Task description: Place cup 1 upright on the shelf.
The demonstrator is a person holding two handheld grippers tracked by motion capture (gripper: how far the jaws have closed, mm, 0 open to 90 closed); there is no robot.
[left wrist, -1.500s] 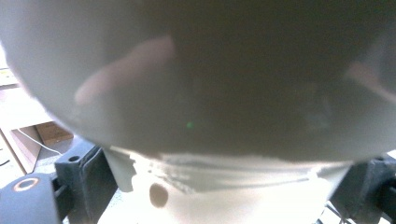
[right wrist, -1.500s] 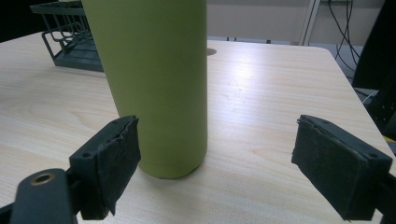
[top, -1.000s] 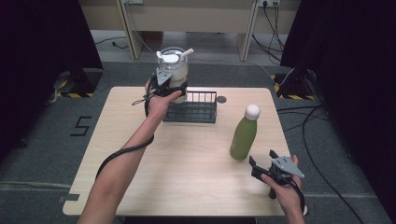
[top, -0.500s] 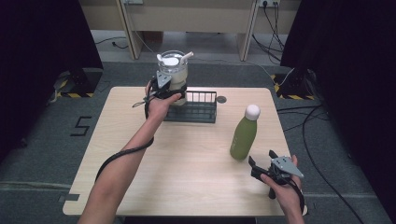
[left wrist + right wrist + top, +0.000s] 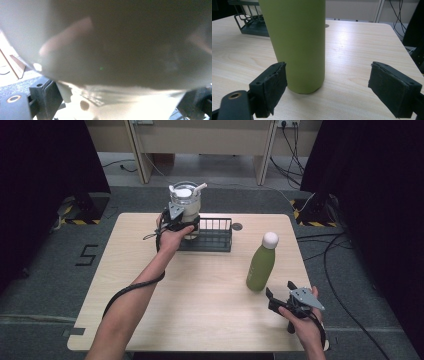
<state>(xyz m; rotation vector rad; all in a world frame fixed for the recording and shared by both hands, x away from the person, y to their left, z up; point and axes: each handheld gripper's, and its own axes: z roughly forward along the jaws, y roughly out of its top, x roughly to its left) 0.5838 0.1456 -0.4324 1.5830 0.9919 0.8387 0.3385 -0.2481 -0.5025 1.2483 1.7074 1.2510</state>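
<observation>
We've got the left hand-held gripper [image 5: 181, 220] clamped on a clear glass jar with white lid [image 5: 185, 207], raised over the dark wire rack [image 5: 216, 236] at the counter [image 5: 200, 310] rear. Right hand-held gripper [image 5: 328, 86] gapes wide, approx. just beside the green metal bottle w/ white cap [image 5: 262, 264], standing upright.

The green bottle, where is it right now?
In the high view the green bottle stands upright on the table's right half, just beyond the open right hand-held gripper, right of the black rack.
</observation>
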